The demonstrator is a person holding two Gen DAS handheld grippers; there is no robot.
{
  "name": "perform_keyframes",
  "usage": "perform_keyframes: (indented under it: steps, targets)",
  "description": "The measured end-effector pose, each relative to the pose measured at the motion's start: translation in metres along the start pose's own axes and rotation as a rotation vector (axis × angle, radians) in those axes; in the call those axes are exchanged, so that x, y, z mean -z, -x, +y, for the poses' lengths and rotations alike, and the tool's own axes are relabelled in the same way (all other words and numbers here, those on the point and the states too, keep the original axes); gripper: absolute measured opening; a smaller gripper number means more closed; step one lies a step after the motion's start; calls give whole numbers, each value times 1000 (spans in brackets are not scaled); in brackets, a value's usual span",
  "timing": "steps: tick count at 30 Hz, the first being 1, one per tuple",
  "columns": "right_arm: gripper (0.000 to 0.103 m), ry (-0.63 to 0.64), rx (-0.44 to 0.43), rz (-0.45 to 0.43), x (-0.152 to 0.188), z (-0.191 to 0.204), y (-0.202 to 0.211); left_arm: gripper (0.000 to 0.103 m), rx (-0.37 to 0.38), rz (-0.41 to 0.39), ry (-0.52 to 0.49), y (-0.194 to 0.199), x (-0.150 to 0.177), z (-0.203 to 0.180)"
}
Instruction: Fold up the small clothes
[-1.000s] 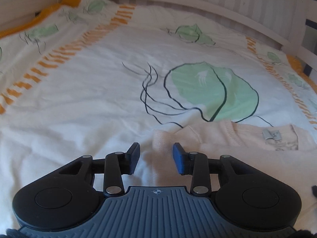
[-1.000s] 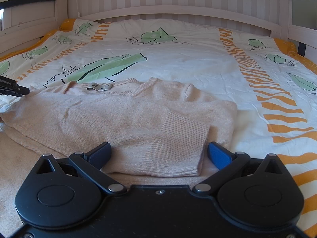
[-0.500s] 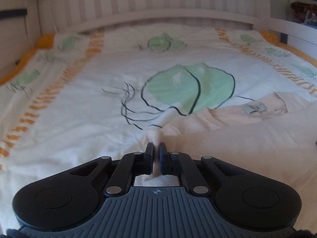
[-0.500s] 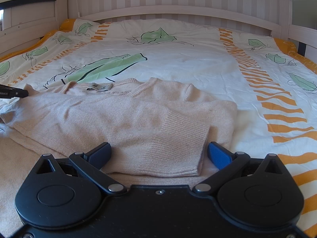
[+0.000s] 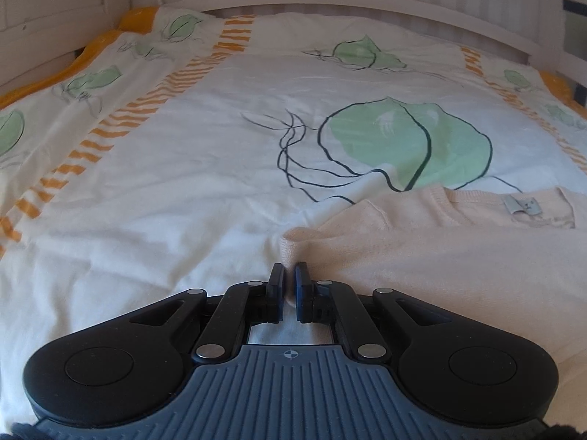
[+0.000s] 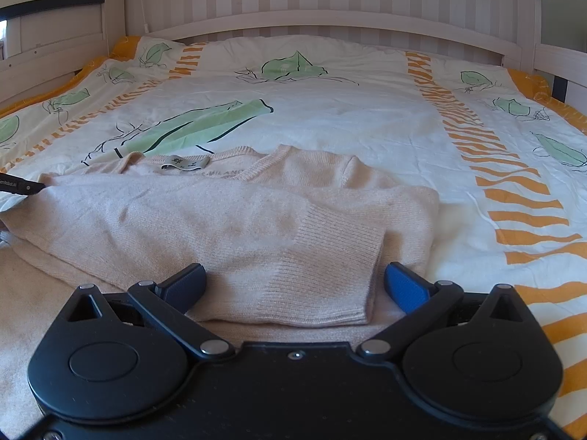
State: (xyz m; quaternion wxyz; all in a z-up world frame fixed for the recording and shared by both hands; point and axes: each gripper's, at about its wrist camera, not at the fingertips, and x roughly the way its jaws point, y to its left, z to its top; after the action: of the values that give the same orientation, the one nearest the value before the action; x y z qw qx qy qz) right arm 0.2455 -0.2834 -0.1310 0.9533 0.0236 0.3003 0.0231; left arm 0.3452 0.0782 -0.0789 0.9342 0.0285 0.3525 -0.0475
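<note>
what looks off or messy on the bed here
Nothing damaged or spilled. The pink sweater lies part-folded, one sleeve cuff across its front. The left gripper pinches its edge into a raised ridge; the right gripper is open.

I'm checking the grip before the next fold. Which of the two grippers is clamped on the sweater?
The left gripper: its jaws pinch the beige sweater's edge. The right gripper hangs wide open over the folded sleeve cuff.

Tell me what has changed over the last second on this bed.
The left gripper went from open to shut on the sweater, pinching its left shoulder edge, and has begun drawing that corner up and inward. The right gripper stayed open over the folded ribbed cuff; the rest of the sweater and the leaf-print duvet are unchanged.
</note>
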Motion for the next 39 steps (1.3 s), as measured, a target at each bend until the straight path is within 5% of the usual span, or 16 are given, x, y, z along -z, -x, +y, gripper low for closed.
perform_keyframes:
  steps: [8, 14, 16, 18, 20, 25, 27, 32, 33, 35, 39]
  targets:
    - [103, -26, -29, 28, -14, -6, 6, 0, -48, 71, 56, -16, -16, 17]
    - [103, -63, -23, -56, -41, -16, 33, 3, 34, 97, 118, -12, -20, 39]
    - [103, -90, -74, -67, -55, -18, 35, 11, 82, 72, 82, -6, -17, 35]
    - [103, -96, -139, -61, -67, -14, 32, 31, 133, 30, 66, -2, -14, 28]
    - [103, -76, -193, -50, -80, -4, 25, 37, 180, 3, 76, -3, -10, 22]
    - [103, 22, -318, -13, -103, 38, -2, 39, 245, 28, 84, -18, 0, 9]
    - [103, 70, -385, 0, -110, 57, -16, 30, 231, 21, 88, -16, 1, 9]
    - [102, 192, -431, 60, -120, 108, -63, 27, 204, 72, 240, -15, -5, 25]
    - [98, 198, -439, 80, -122, 117, -74, 27, 207, 81, 247, -16, -6, 27]
    - [66, 181, -458, 127, -124, 127, -94, 27, 203, 90, 218, -17, -7, 25]
    - [62, 118, -468, 197, -123, 135, -125, 27, 199, 98, 167, -18, -9, 21]
